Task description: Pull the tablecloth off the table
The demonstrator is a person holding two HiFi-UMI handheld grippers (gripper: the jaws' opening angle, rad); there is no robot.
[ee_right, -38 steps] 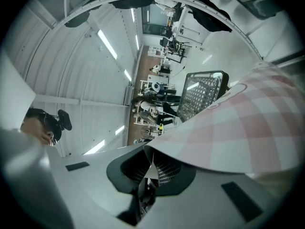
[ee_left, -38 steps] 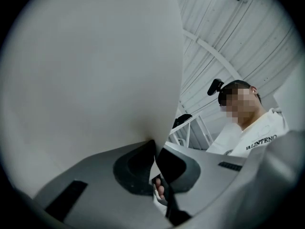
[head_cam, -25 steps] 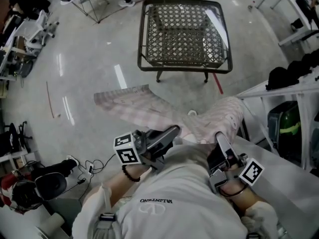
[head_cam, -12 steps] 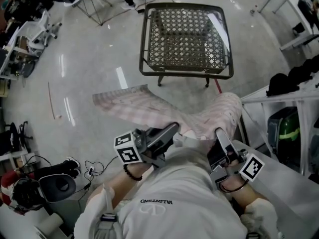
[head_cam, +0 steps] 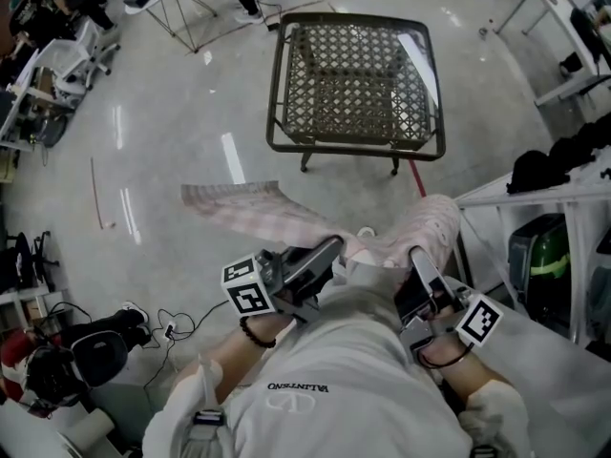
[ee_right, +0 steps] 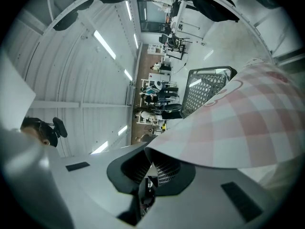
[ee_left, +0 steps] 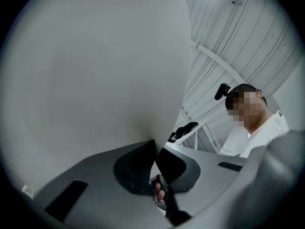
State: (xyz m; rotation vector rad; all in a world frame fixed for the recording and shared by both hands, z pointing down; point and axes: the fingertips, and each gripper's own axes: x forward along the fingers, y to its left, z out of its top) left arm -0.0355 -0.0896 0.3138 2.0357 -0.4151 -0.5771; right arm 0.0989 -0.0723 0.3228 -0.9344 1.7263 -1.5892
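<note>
1. Pink-and-white checked tablecloth [head_cam: 277, 219]: it is off the table altogether and hangs in the air between your two grippers, short of the table's near edge. One corner spreads flat to your left above the floor, and a fold humps up beside your right gripper.

2. Left gripper [head_cam: 336, 246]: the jaws are pinched together on an edge of the cloth (its own view is mostly filled by the pale sheet [ee_left: 95, 80]).

3. Right gripper [head_cam: 417, 254]: the jaws are likewise closed tight on the cloth, and the checked fabric [ee_right: 248, 123] drapes over the upper jaw.

4. Dark metal lattice-topped table [head_cam: 277, 84]: it stands beyond the cloth, with no part of the cloth touching it.

5. Glossy grey floor [head_cam: 172, 141]: it lies beneath the table and the hanging cloth.
</note>
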